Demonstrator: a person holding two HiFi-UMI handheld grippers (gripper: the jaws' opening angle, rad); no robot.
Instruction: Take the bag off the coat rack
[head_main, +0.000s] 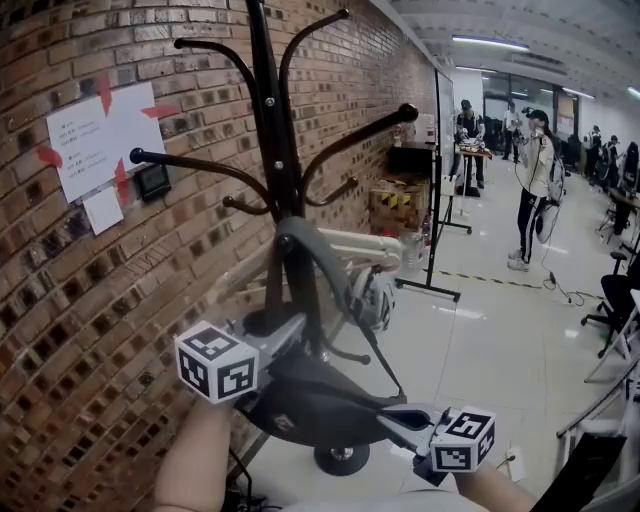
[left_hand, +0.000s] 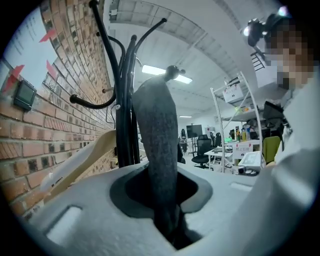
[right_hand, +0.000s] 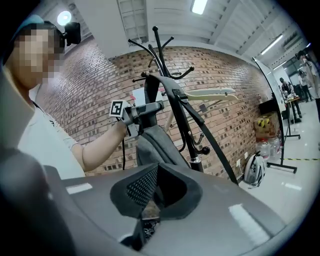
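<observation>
While the left gripper (left_hand: 167, 222) is clamped on the grey strap (left_hand: 155, 130) and the right gripper (right_hand: 142, 220) pinches the bag (head_main: 310, 405) body (low beside the coat rack (head_main: 265, 90) pole), lift the strap up over the hook (left_hand: 172, 72), then away.

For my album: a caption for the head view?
Left gripper clamps the wide grey strap, right gripper the dark fabric bag hanging on a black metal coat rack.
</observation>
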